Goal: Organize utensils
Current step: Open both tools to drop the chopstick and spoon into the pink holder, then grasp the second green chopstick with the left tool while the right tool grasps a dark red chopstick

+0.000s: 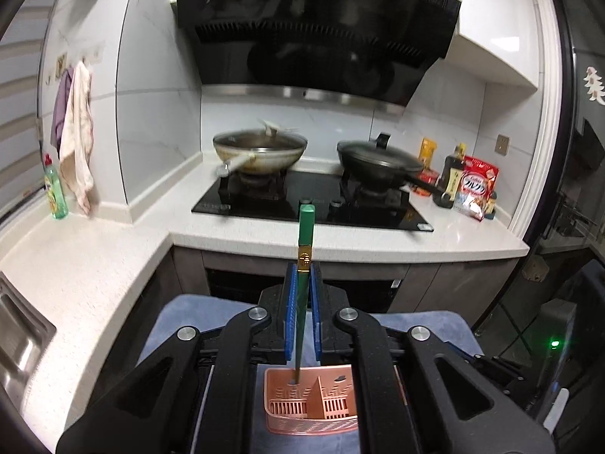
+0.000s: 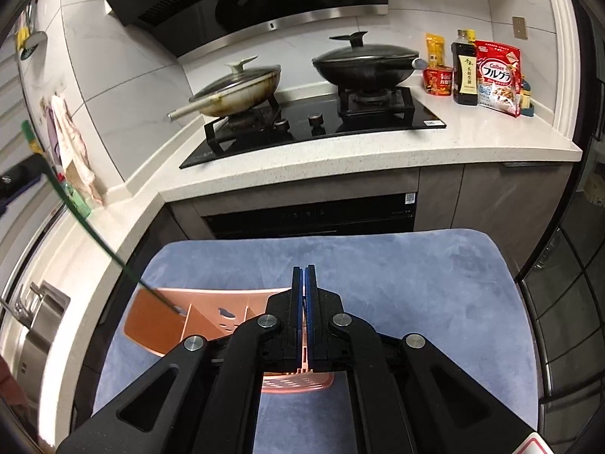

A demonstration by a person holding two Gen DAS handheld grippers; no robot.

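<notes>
My left gripper (image 1: pixel 302 268) is shut on a green chopstick (image 1: pixel 305 227) with a gold band. The thick end sticks up past the blue pads. Its thin tip points down at a hole in the top of the pink slotted utensil holder (image 1: pixel 314 405). In the right wrist view the same chopstick (image 2: pixel 87 223) slants down from the upper left, and its tip meets the left part of the holder (image 2: pixel 211 314). My right gripper (image 2: pixel 304 276) hovers over the holder's right side, shut with nothing between its pads. The holder lies on a blue mat (image 2: pixel 397 295).
Beyond the mat is a white counter (image 2: pixel 378 143) with a black gas stove (image 2: pixel 321 121) bearing two lidded pans. Bottles and a red cereal bag (image 2: pixel 497 75) stand at the right. A steel sink (image 1: pixel 19 340), a green soap bottle (image 1: pixel 55 189) and hanging cloths are at the left.
</notes>
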